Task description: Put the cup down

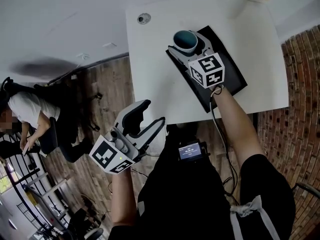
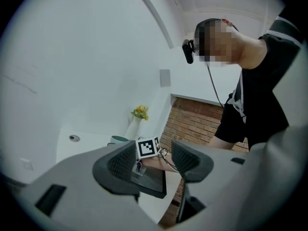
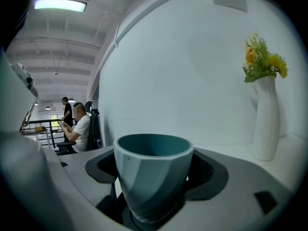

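Observation:
A teal cup [image 1: 185, 40] stands upright between the jaws of my right gripper [image 1: 184, 47], whose dark pads press on both of its sides. It is over the far left end of a black mat [image 1: 231, 75] on the white table [image 1: 155, 74]; whether its base touches the mat is hidden. In the right gripper view the cup [image 3: 153, 177] fills the gap of that gripper [image 3: 154, 170]. My left gripper [image 1: 152, 114] hangs off the table's near edge, open, with nothing between its jaws. From the left gripper [image 2: 153, 160] I see the cup [image 2: 118, 139] far off.
A white vase [image 1: 237, 1] with yellow flowers [image 3: 262, 61] stands at the table's far right corner. A round cable hole [image 1: 144, 18] sits at the far left. A brick wall [image 1: 300, 84] is to the right. A seated person [image 1: 30, 114] is at the left over wooden floor.

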A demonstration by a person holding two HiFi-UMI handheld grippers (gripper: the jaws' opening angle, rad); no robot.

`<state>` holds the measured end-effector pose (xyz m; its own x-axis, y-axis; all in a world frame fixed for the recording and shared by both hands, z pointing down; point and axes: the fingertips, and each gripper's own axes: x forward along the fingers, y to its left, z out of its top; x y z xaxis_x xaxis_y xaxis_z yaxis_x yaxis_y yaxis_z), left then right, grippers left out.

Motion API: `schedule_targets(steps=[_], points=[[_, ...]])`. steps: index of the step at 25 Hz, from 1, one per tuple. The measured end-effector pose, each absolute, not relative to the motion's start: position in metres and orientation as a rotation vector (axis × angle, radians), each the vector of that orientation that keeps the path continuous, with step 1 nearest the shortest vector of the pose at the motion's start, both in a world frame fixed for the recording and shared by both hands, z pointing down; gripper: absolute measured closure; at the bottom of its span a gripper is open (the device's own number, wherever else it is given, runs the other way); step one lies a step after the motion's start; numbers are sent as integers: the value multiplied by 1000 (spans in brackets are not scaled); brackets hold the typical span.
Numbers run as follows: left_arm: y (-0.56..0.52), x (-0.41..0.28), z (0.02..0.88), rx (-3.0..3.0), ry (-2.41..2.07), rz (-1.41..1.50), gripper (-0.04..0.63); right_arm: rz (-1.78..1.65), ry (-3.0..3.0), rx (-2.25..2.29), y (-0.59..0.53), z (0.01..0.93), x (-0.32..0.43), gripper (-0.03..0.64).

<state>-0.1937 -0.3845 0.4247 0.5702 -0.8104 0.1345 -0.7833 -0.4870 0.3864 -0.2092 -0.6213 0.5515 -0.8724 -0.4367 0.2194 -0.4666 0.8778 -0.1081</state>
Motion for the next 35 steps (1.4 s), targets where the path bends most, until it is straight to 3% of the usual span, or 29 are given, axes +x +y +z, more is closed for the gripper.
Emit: schedule_targets(steps=[10,20,24,29,35], points=[[-386,-193,424,2410,-1273,-109,357,28,-2876,647,-599,554,-204,216],[-385,-193,420,2421,-1314,-110,357,65,-2890,654,-597,547,-205,213],[-394,-194,422,2444,-1337,-79,356,110,-2896,621,-594,539,-201,154],[-410,-195,432,2433,-1364,-67,354,111,-2871,642,-591,532,-183,152],[-424,-193,432,2439,-1396,-71,268,118,-2837,690,-580,509,-149,153]])
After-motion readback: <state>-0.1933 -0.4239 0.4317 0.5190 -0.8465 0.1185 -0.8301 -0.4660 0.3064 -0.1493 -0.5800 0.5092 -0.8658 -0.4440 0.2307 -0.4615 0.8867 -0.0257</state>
